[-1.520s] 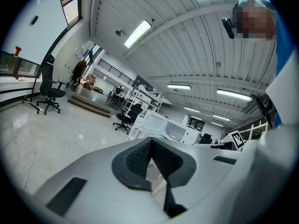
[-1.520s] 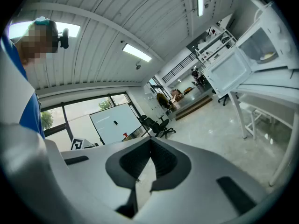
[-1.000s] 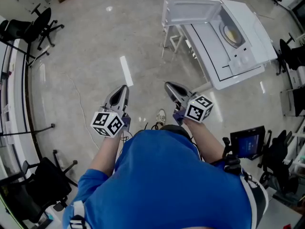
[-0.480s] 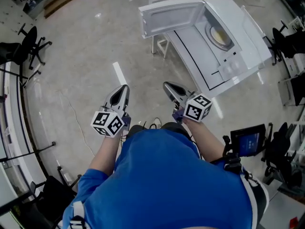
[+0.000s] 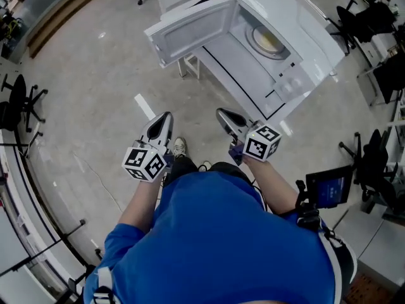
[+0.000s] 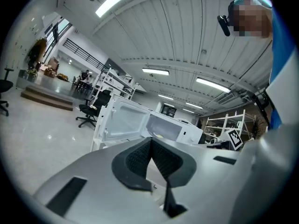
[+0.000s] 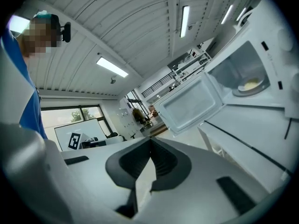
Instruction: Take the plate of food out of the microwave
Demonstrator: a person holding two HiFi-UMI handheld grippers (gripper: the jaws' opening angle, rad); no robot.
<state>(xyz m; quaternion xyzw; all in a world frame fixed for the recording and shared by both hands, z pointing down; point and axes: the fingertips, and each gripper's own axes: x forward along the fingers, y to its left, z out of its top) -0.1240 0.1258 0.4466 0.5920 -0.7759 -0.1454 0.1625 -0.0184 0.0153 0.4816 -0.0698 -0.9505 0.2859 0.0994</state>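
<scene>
Left gripper, right gripper: fingers closed together, empty. Plate of food inside open microwave, well ahead of them. Right gripper view shows it plainly; left barely.

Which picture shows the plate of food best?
The right gripper view: the plate of food looks biggest, inside the open microwave. The head view shows it smaller; the left gripper view, a tiny yellow speck.

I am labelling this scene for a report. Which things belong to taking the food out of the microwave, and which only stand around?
For the job: microwave, its open door, plate of food inside, left gripper, right gripper, both shut and empty.
Only standing around: black office chair, small screen.
</scene>
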